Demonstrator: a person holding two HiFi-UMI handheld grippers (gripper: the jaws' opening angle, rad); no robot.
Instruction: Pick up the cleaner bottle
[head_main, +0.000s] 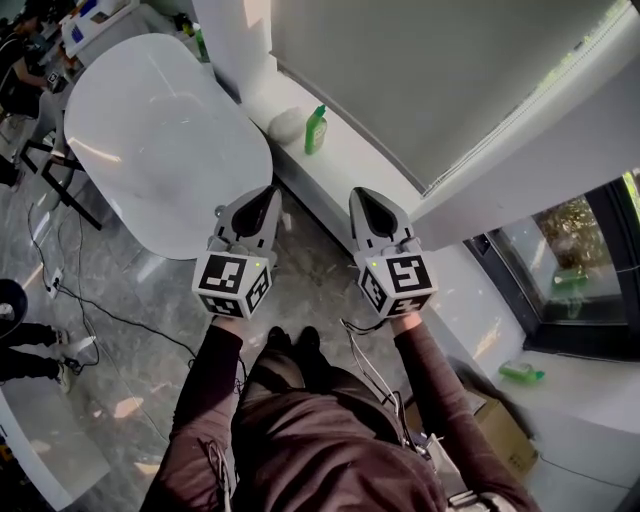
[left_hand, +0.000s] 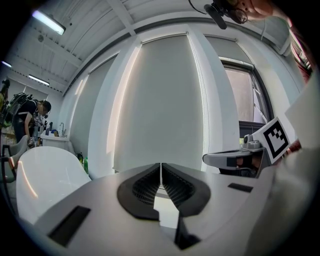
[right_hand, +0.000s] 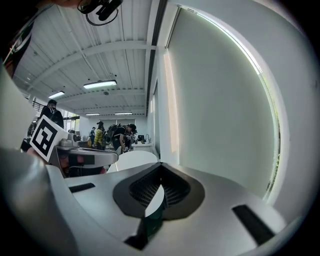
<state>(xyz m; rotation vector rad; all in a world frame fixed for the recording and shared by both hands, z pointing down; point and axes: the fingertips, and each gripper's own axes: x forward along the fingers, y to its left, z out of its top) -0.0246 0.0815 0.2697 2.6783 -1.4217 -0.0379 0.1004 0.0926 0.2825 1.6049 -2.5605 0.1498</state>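
The green cleaner bottle (head_main: 315, 130) stands upright on a white window sill (head_main: 350, 165), beyond and between my two grippers. In the left gripper view the bottle (left_hand: 85, 164) is small at the far left. My left gripper (head_main: 268, 195) is shut with nothing in it, its pads meeting at the tip (left_hand: 161, 167). Beside it my right gripper (head_main: 362, 195) is also shut and empty (right_hand: 161, 168). A dark green patch (right_hand: 154, 216) shows through the slot under the right jaws. Both grippers are short of the bottle and apart from it.
A white rounded lump (head_main: 285, 123) lies on the sill left of the bottle. A white oval table (head_main: 160, 140) stands at the left. A second green bottle (head_main: 520, 372) lies on a ledge at lower right, near a cardboard box (head_main: 500, 430). Cables (head_main: 110, 315) run across the floor. People (right_hand: 112, 132) stand far back.
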